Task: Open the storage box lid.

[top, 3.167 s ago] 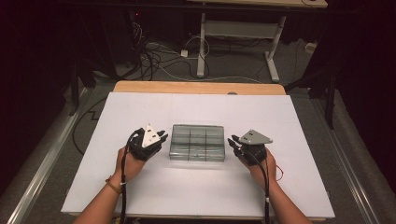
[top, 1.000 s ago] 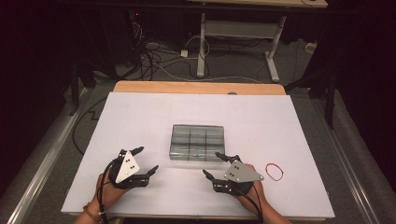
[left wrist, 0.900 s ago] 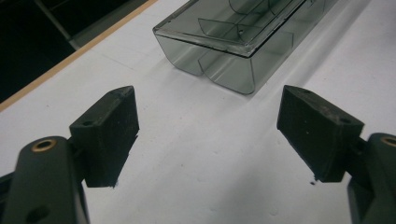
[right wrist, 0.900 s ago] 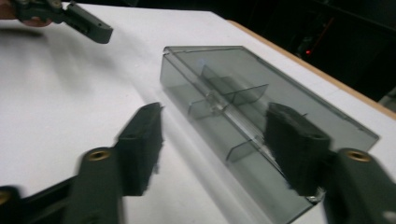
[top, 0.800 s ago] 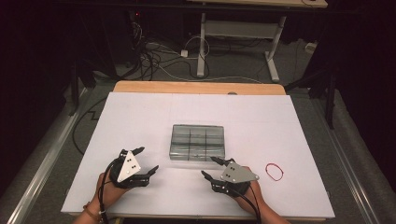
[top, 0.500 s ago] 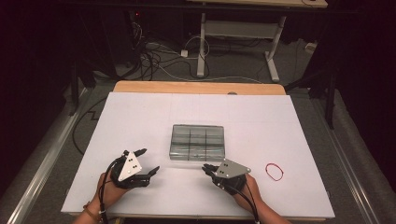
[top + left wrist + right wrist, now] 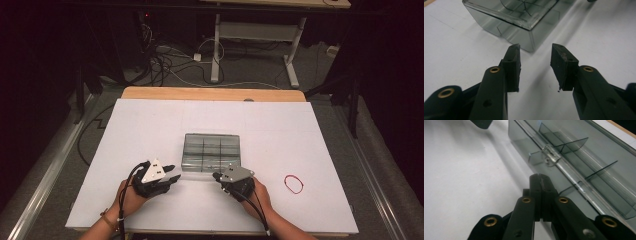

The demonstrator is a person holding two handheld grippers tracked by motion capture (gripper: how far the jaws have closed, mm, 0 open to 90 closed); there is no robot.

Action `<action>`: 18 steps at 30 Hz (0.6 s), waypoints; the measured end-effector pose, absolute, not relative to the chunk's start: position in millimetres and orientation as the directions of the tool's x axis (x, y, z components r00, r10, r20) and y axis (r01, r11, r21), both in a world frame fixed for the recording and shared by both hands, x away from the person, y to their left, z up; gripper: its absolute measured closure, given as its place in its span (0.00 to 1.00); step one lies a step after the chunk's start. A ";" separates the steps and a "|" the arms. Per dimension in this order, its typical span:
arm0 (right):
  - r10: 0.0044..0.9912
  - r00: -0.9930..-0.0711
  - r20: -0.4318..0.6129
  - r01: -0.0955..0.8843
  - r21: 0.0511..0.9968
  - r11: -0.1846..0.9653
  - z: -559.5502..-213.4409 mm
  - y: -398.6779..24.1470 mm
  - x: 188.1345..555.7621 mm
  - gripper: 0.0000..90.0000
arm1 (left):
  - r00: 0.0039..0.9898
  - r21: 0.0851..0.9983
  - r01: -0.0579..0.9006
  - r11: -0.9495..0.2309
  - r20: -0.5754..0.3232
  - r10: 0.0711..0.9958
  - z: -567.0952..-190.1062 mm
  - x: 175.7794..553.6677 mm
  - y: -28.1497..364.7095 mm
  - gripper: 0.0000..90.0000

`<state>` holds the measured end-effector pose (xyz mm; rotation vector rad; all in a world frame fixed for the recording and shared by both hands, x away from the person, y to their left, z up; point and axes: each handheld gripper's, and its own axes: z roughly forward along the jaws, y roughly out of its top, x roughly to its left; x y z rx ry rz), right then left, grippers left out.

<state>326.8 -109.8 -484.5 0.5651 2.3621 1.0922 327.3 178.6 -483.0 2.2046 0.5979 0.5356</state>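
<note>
The clear box (image 7: 211,152) sits mid-frame in the high view on the white table (image 7: 150,125), lid down; no writing is readable on it. The right gripper (image 7: 217,177), clenched with nothing between its jaws, points at the box's near edge by its clasp (image 7: 550,155). The left gripper (image 7: 172,173), jaws parted and just closing on nothing, faces the box's lower left corner. A red band (image 7: 293,183) lies at lower right.

Both forearms are brought in from the near edge of the high view, each hand wrapped around a gripper held low and pointed forward. The left gripper (image 7: 170,175) is angled inward to the right; its jaws have just been closing and are seen parted, with nothing between them. The right gripper (image 7: 217,176) is angled inward to the left, its jaws pressed together on nothing.
</note>
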 end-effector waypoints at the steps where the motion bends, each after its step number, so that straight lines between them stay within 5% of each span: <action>1: 0.550 -0.800 -0.240 0.174 0.785 0.595 -484.3 -109.7 328.5 1.00 | 0.797 0.761 0.258 -0.595 0.180 0.576 -481.6 332.2 172.3 0.65; 18: 0.543 -0.814 -0.207 0.192 0.786 0.587 -480.3 -108.4 339.9 1.00 | 0.806 0.736 0.312 -0.600 0.130 0.578 -483.8 348.4 160.4 0.64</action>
